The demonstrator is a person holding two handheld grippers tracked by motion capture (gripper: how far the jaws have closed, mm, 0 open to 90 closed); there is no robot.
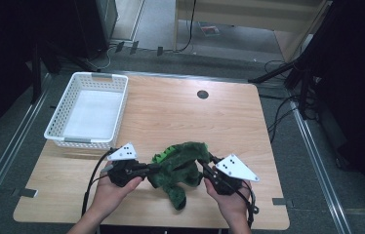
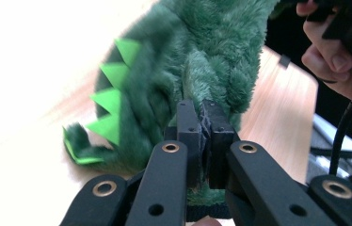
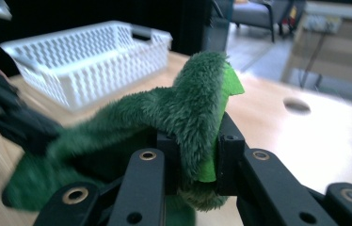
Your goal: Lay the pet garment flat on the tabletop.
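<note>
One green plush dinosaur (image 1: 178, 168) was held near the middle of the front edge of the wooden surface (image 1: 171, 112), stretched between two claws. Its long axis was laid roughly along that front edge, sagging between the two grips, with one dark green end hanging down toward the front edge and touching the surface. A row of bright green felt spikes (image 2: 110, 101) was seen along its back in the left gripper view, where four of them could be counted. The left claw (image 1: 144, 168) was brought in from the toy's left side, and its jaws were seen clamped tight on a fold of the dark fur (image 2: 202, 136). The right claw (image 1: 205, 168) was set at the toy's right side, and its jaws were closed on a raised lump of fur together with one felt spike (image 3: 197, 141). Each claw was gripped by one hand, the left hand (image 1: 112, 187) and the right hand (image 1: 229, 195), both entering over the front edge. One white slatted basket (image 1: 61, 122) was stood at the far left corner of the surface, well apart from the toy. One round dark hole (image 1: 202, 94) was seen in the surface near the middle of its far edge. A grey three-cornered plate was carried on top of each claw, two in all.
</note>
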